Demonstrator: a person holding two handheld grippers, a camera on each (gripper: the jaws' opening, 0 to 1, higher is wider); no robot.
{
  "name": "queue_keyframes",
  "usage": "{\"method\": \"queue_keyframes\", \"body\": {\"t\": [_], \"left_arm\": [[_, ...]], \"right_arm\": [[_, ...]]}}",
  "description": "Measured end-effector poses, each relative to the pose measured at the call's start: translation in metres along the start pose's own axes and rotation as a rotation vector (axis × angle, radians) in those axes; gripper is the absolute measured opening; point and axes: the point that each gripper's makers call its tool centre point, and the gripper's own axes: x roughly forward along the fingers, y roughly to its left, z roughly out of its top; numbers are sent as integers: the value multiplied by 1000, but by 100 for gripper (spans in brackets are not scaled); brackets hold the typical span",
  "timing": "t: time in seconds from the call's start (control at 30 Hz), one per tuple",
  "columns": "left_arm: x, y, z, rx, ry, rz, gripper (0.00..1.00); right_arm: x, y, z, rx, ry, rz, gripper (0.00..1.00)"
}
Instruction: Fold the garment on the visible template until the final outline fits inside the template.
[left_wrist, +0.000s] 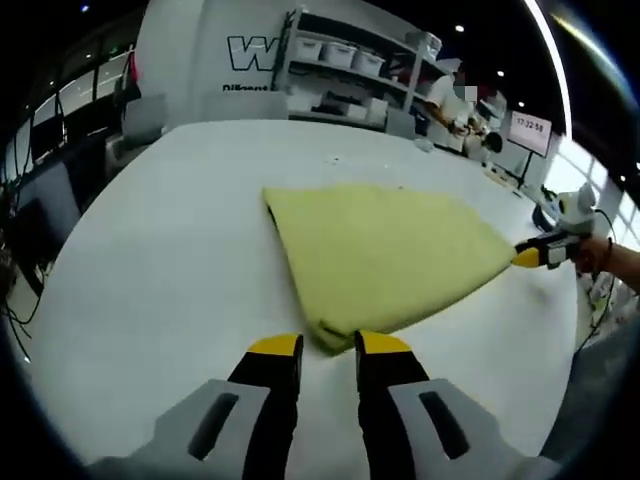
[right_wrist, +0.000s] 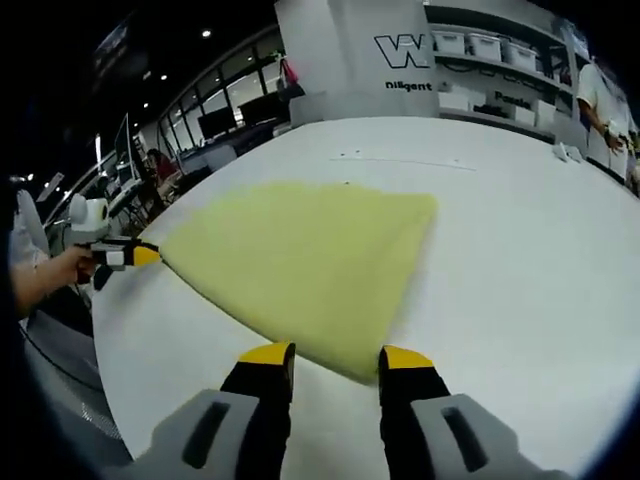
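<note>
On the white table (left_wrist: 150, 260), the yellow garment (left_wrist: 385, 255) lay flat near the middle, already doubled into a rough wedge with one rounded corner. No template outline could be made out under or around it.

At the left, the left gripper (left_wrist: 329, 346) stood at one corner of the cloth, its yellow-tipped jaws apart and straddling the folded edge without pinching it. In the right gripper view the same tool appeared from the side, its tip touching the far point of the cloth (right_wrist: 300, 260).

At the right, the right gripper (right_wrist: 335, 356) was likewise open, jaws parted on either side of the near corner, nothing held between them.

The fabric looked thin, soft and light; it sagged flat with no stiffness, and its layers would likely slide over one another. In my judgement, hold should be taken at the corners, pinching every layer together, and the fold carried low to prevent the cloth drooping or dragging.

Shelving with white bins (left_wrist: 345, 55) stood beyond the table.
</note>
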Motion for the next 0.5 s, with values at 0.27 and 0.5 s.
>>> {"method": "queue_keyframes", "body": {"t": [0.27,0.5], "left_arm": [[1,-2,-5,32,18,-11,1],[0,2,-4,47,17,-12,0]], "right_arm": [[0,-4,1,10,-5,-16,18],[0,-9,1,3,-1,-29,8]]}}
